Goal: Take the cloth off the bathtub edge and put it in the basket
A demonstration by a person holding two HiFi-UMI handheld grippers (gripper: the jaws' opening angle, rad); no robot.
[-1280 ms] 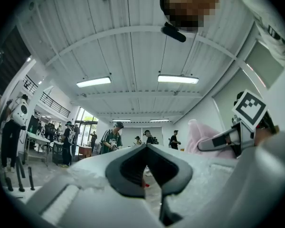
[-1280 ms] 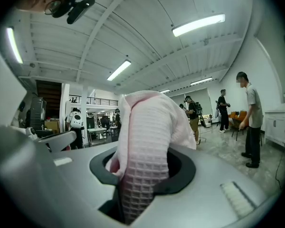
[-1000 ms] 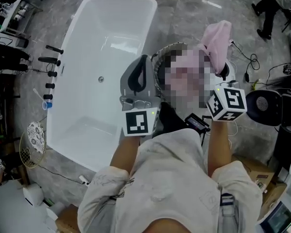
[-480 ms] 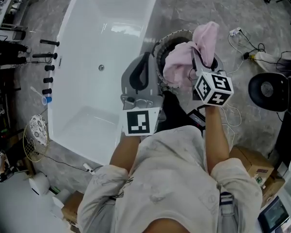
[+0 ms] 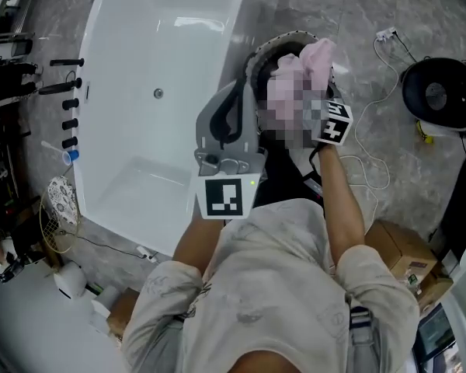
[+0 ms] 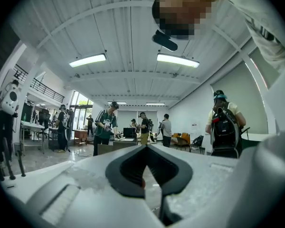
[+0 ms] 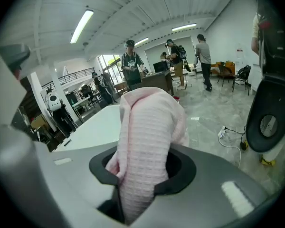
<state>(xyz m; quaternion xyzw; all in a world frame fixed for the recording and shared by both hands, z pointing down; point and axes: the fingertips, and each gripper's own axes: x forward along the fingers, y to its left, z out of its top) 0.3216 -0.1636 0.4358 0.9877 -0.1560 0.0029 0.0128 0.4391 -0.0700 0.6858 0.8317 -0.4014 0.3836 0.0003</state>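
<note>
Head view: right gripper (image 7: 141, 177) has dropped over the last second. A second ago it held the pink cloth (image 5: 314, 56) high above the basket (image 5: 255, 62); now the cloth sits low at the basket's mouth, toward its far right rim. Cloth is off the bathtub (image 5: 140, 162) edge entirely, and the tub lies just left of the basket.

Right gripper view: jaws clamped on the cloth, a thick fold bunched between the pads with the rest standing up ahead of them. Grip unchanged, no release yet.

Left gripper (image 6: 145, 148): jaws together, nothing between them. It has sunk a little and hangs at the basket's left side, between basket and tub, and seems to play no part in the carry.

Meaning for the task: the transfer looks nearly done, with only the drop left. Next step is likely opening the right jaws so the cloth falls inside the rim. A mosaic patch covers the middle of the basket, so I cannot tell whether the cloth's lower end already rests inside. One risk is the cloth draping over the far right rim instead of going in.
</note>
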